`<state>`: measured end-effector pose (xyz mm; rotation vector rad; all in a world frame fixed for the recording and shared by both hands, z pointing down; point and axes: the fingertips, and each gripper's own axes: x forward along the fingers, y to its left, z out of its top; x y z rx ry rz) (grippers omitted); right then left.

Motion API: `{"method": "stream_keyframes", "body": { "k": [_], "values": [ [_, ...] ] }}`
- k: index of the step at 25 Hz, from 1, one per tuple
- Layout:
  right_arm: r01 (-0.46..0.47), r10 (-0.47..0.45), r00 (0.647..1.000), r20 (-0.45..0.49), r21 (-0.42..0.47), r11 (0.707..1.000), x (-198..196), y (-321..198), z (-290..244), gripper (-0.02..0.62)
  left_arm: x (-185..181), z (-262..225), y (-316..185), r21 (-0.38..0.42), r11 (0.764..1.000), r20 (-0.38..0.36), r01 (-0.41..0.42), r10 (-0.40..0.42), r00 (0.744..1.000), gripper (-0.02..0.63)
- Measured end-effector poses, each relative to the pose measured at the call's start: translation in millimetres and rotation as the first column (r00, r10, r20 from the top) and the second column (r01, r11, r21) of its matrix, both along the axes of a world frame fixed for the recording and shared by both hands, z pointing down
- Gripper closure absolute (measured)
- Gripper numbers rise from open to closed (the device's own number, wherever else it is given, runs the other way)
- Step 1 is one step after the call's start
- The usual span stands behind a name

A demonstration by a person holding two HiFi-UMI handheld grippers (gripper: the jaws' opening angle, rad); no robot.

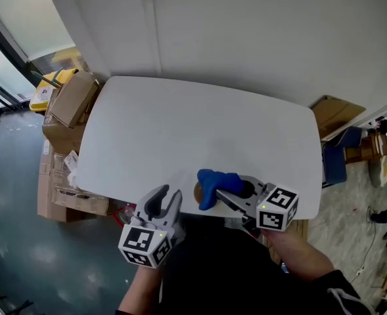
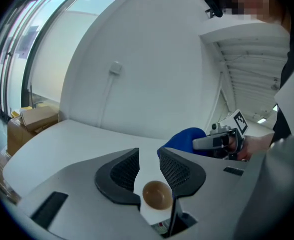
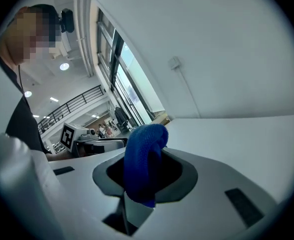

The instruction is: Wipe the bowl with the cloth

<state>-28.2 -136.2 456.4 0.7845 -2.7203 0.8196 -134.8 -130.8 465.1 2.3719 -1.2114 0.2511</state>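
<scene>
A small brown bowl [image 1: 197,192] stands on the white table [image 1: 200,130] close to its near edge, partly hidden behind a blue cloth [image 1: 214,181]. My right gripper [image 1: 225,193] is shut on that cloth, which bunches up between its jaws [image 3: 144,154] and hangs over the bowl's right side. My left gripper [image 1: 164,201] sits just left of the bowl, off the table's near edge, jaws open. In the left gripper view the bowl [image 2: 156,194] shows through the gap below its fingers [image 2: 179,171], with nothing pressed between them. The cloth [image 2: 185,138] shows beyond.
Cardboard boxes [image 1: 71,104] are stacked off the table's left end, with a yellow item [image 1: 48,84] behind them. More cardboard [image 1: 336,113] and clutter lie past the right end. A white wall runs behind the table.
</scene>
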Motion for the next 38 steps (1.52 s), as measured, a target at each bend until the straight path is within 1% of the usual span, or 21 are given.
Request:
{"method": "stream_keyframes", "body": {
  "k": [4,9,13,16,19,24,29,33,34,36,38],
  "values": [
    [0.018,-0.019,1.0,-0.012,-0.063,0.998,-1.3,-1.6,30.8,0.518,14.4,33.5,-4.4,-0.081,0.996,0.009,-0.021,0.022,1.0,0.485],
    [0.032,-0.038,0.998,-0.043,-0.132,0.991,-1.9,1.4,77.5,0.518,28.4,80.9,-7.6,-0.167,0.985,0.018,-0.046,0.05,0.999,0.482],
    [0.029,-0.047,0.995,-0.09,-0.192,0.981,0.8,4.5,115.7,0.518,35.0,119.3,-9.3,-0.243,0.968,0.016,-0.064,0.07,0.997,0.482],
    [0.027,-0.052,0.994,-0.096,-0.242,0.97,0.5,7.6,139.9,0.518,41.2,146.9,-10.4,-0.297,0.952,0.016,-0.075,0.084,0.996,0.482],
    [0.036,-0.063,0.994,-0.089,-0.276,0.961,-2.7,11.1,157.2,0.518,50.0,165.9,-12.7,-0.32,0.943,0.019,-0.087,0.098,0.995,0.48],
    [0.044,-0.084,0.989,-0.125,-0.293,0.955,-12.3,18.9,179.6,0.518,64.7,195.3,-10.8,-0.363,0.922,0.025,-0.137,0.156,0.987,0.48],
    [0.025,-0.085,0.978,-0.193,-0.297,0.955,-8.8,24.0,195.6,0.518,74.4,217.3,-15.7,-0.389,0.904,0.065,-0.176,0.217,0.974,0.48],
    [0.039,-0.115,0.962,-0.247,-0.292,0.956,-4.6,32.8,204.1,0.518,81.8,234.1,-14.6,-0.424,0.882,0.084,-0.205,0.264,0.961,0.484],
    [0.046,-0.124,0.959,-0.255,-0.292,0.955,-4.6,33.9,205.7,0.518,84.3,236.5,-15.3,-0.429,0.877,0.082,-0.215,0.275,0.958,0.494],
    [0.056,-0.139,0.955,-0.262,-0.301,0.952,-5.2,37.0,206.8,0.518,89.4,238.2,-16.7,-0.43,0.872,0.085,-0.232,0.295,0.952,0.558],
    [0.067,-0.151,0.952,-0.265,-0.304,0.95,-5.3,41.2,202.0,0.518,94.2,235.1,-17.1,-0.426,0.874,0.106,-0.236,0.308,0.946,0.577]
  ]
}}
